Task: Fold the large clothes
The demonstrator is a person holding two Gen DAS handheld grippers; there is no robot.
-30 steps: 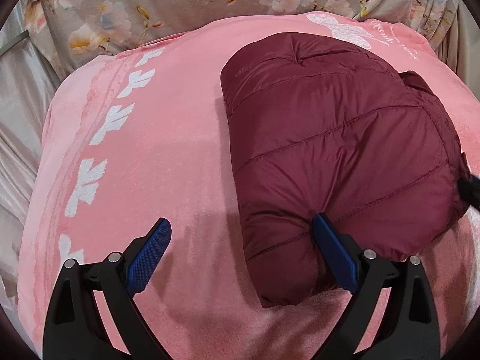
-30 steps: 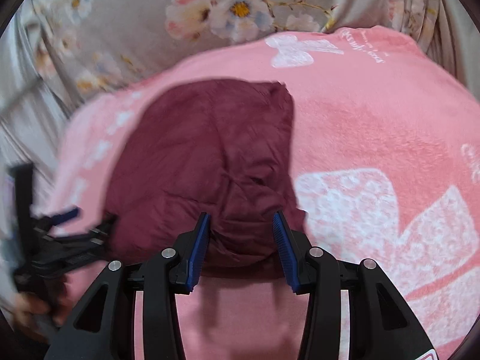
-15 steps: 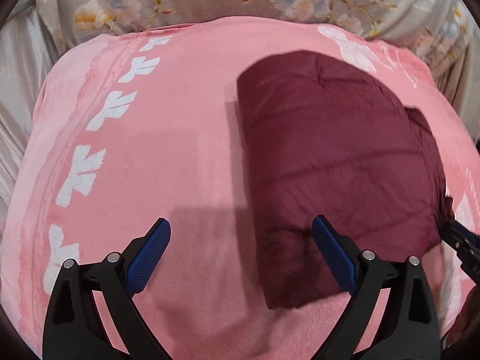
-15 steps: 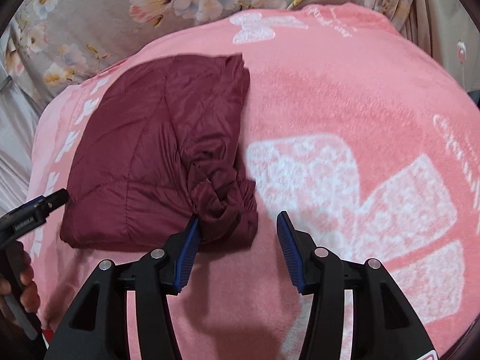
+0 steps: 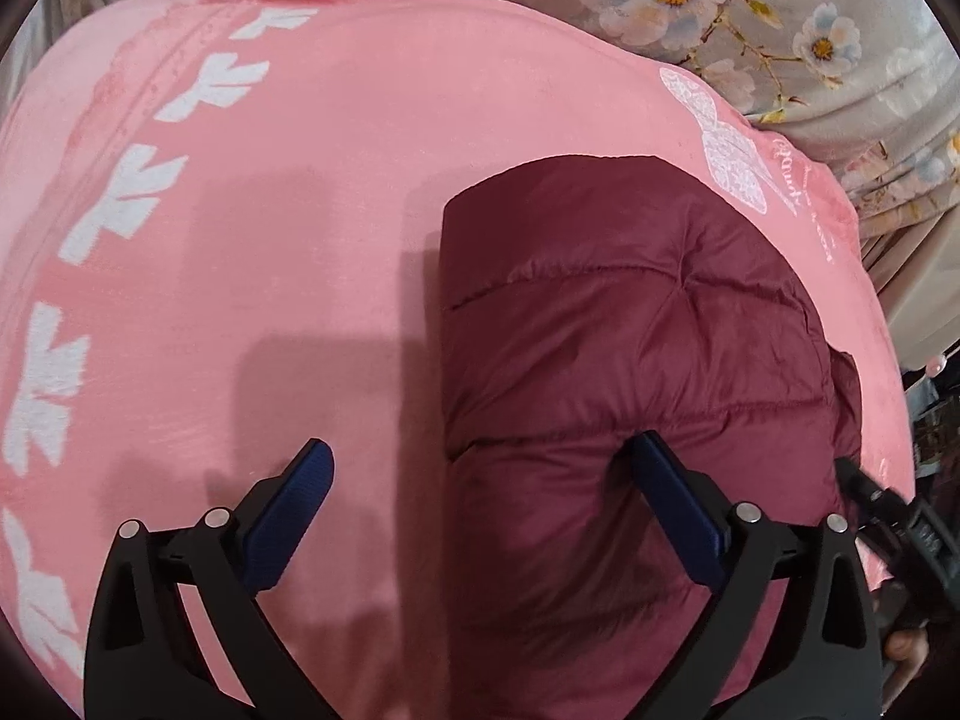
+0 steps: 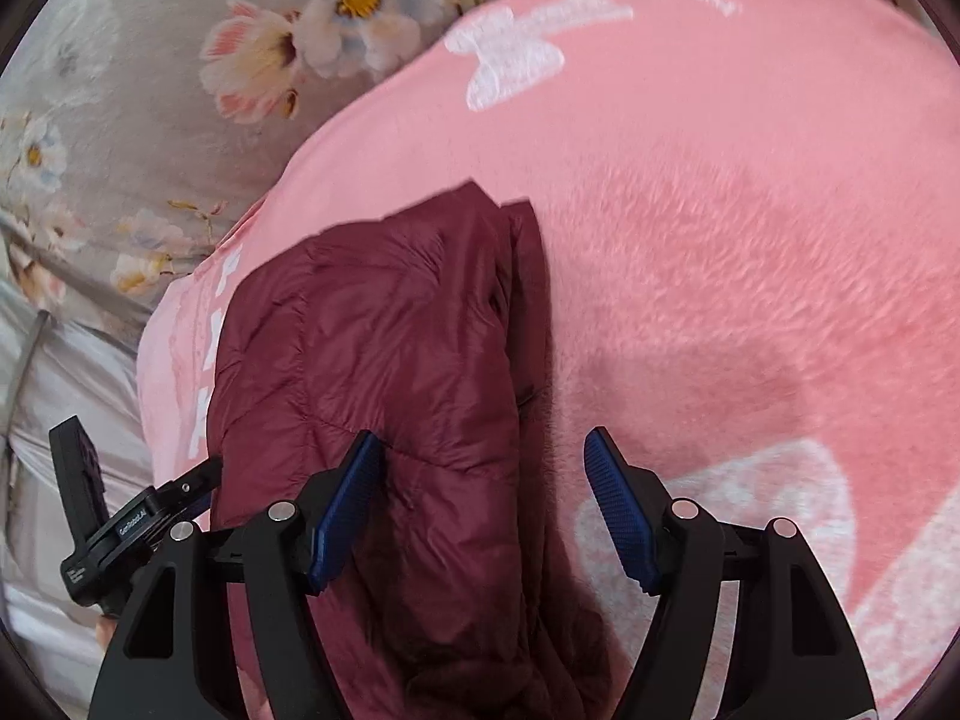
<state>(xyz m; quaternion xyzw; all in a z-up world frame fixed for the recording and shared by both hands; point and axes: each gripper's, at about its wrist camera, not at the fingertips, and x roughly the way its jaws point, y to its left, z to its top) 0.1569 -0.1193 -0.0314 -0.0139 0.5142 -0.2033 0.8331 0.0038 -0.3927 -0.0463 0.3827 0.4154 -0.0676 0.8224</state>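
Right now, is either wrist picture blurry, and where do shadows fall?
Left wrist view: sharp, soft shadows on the pink blanket left of the maroon jacket. Right wrist view: blanket's far edge smeared, dark shadow patch right of the jacket.

One label can be partly read: small white lettering on the black body of the left tool [image 6: 138, 525], seen from the right wrist view, which looks like "GenRobot.AI", though the print is tiny. Faint cursive script is woven into the pink blanket [image 5: 807, 192] beside a white butterfly motif [image 5: 729, 150]; it is too blurred to make out.
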